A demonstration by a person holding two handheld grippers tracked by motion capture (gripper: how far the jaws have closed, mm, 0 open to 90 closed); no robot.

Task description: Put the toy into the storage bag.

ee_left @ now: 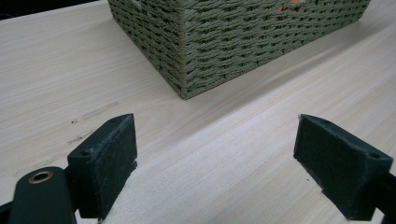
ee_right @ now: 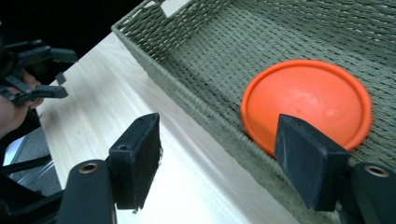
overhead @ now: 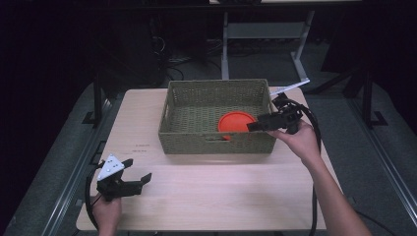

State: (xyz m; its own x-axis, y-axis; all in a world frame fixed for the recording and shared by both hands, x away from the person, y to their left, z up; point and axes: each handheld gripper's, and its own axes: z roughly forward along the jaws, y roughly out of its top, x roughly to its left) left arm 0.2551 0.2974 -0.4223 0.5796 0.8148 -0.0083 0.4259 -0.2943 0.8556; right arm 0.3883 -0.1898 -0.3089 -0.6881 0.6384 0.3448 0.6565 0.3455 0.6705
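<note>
A green woven basket [overhead: 196,105] stands on the middle of the wooden table [overhead: 206,187]. An orange disc [overhead: 235,122] lies inside it near the front right. My right gripper [overhead: 253,126] is open and straddles the basket wall [ee_right: 196,100]. One jaw hangs outside over the table and the other hangs inside, in front of the orange disc [ee_right: 303,98]. My left gripper [overhead: 138,169] is open and empty, low over the table's near left. It faces a corner of the basket [ee_left: 210,46]. The left gripper [ee_right: 35,70] also appears far off in the right gripper view.
The tabletop [ee_left: 243,154] between my left gripper and the basket is bare wood with faint marks [overhead: 142,146]. Beyond the table stand metal desk legs [overhead: 225,44] on a dark floor. A white bar [overhead: 290,88] lies at the basket's far right corner.
</note>
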